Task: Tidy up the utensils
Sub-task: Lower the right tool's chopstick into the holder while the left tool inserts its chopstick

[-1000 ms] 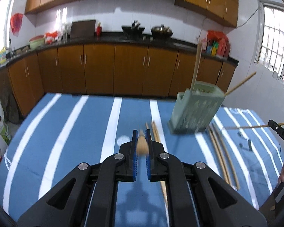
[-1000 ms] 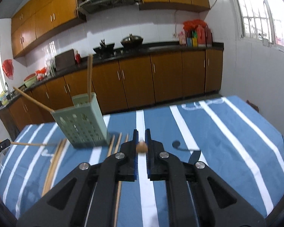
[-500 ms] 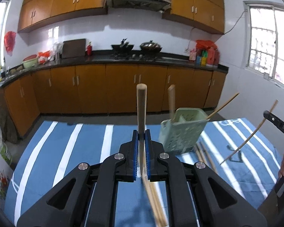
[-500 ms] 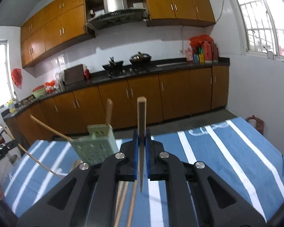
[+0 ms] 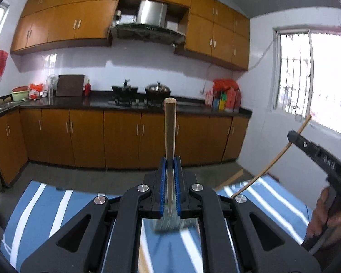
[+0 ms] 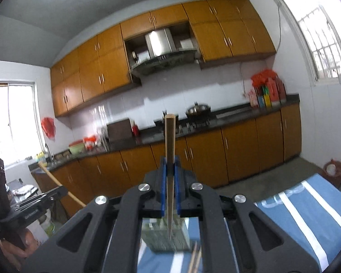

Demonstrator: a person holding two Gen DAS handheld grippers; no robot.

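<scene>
In the left wrist view, the left hand-held gripper (image 5: 170,166) is closed on a wooden chopstick (image 5: 170,127) that stands upright between its blue pads (image 5: 162,182), above a pale green utensil holder (image 5: 170,224) partly hidden behind the jaws on the blue striped table (image 5: 45,204). At the table's right edge the right hand-held gripper (image 5: 293,135) grips a second chopstick (image 5: 272,159), slanted. In the right wrist view, the right hand-held gripper (image 6: 170,166) is clamped on its upright chopstick (image 6: 170,141), whose tip points down over the green holder (image 6: 163,238). Loose chopsticks (image 6: 194,259) lie just beside the holder near the table's near edge. The left hand-held gripper (image 6: 63,190) shows at far left with its chopstick (image 6: 56,182).
</scene>
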